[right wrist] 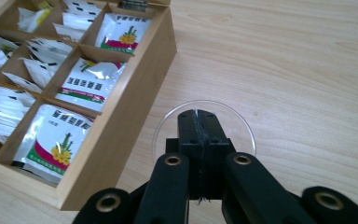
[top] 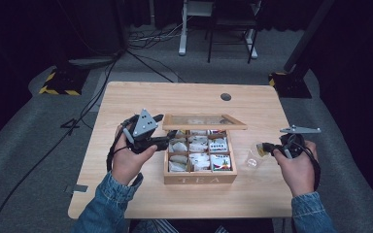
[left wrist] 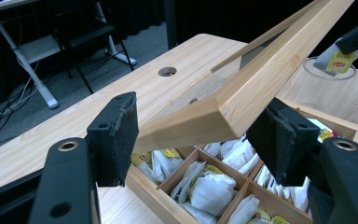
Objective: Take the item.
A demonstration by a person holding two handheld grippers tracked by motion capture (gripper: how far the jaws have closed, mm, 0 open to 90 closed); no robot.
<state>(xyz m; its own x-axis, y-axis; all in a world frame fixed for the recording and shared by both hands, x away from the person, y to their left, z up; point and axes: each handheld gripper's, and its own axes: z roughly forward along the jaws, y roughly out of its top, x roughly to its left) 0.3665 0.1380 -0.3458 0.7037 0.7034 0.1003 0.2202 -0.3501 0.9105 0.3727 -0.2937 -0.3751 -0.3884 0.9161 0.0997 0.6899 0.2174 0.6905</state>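
Dark curtains are ringing the wooden worktop (top: 126,102), where the left claw (left wrist: 196,140) is spreading wide around the tea box's (top: 200,178) raised lid (left wrist: 242,98), while the right claw (right wrist: 199,135), pressed together on a tea bag (left wrist: 338,60), is hovering over the glass dish (right wrist: 242,126); lowering it squarely looks wise.

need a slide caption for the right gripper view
Right gripper, jaws shut, poised over a clear glass dish beside an open wooden tea box of sachets.
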